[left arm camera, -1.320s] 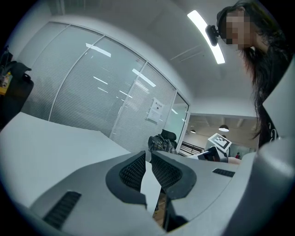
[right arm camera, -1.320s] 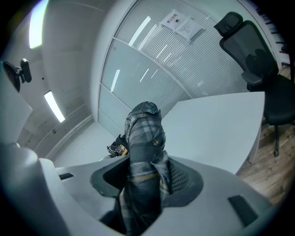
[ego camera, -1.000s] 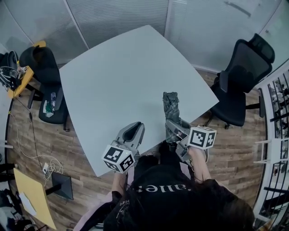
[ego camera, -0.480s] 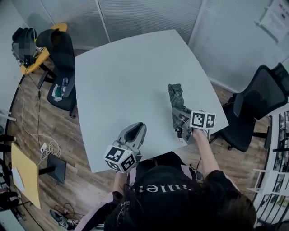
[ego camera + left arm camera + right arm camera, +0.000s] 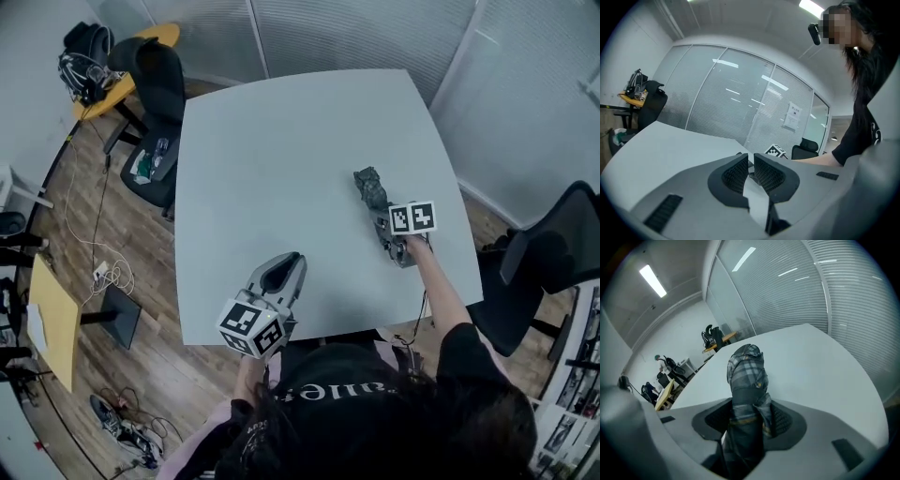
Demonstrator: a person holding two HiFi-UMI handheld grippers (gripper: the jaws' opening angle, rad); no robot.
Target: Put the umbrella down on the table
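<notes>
A folded grey plaid umbrella [image 5: 372, 190] sticks out ahead of my right gripper [image 5: 392, 236], whose jaws are shut on its lower part. It hangs low over the right side of the pale grey table [image 5: 272, 159]; I cannot tell whether its tip touches the top. In the right gripper view the umbrella [image 5: 747, 373] fills the gap between the pads of the right gripper [image 5: 747, 417]. My left gripper [image 5: 281, 274] hovers by the table's near edge. In the left gripper view the left gripper [image 5: 750, 165] has its pads nearly together with nothing between them.
A black office chair [image 5: 155, 80] stands beyond the table's far left corner, another chair [image 5: 548, 267] off its right side. A yellow desk [image 5: 52, 314], a monitor and cables [image 5: 108, 277] lie on the wooden floor at left. Glass walls with blinds ring the room.
My right gripper has carried the umbrella outward and lower over the table's right side, arm stretching out. The left gripper has barely shifted at the near edge.
</notes>
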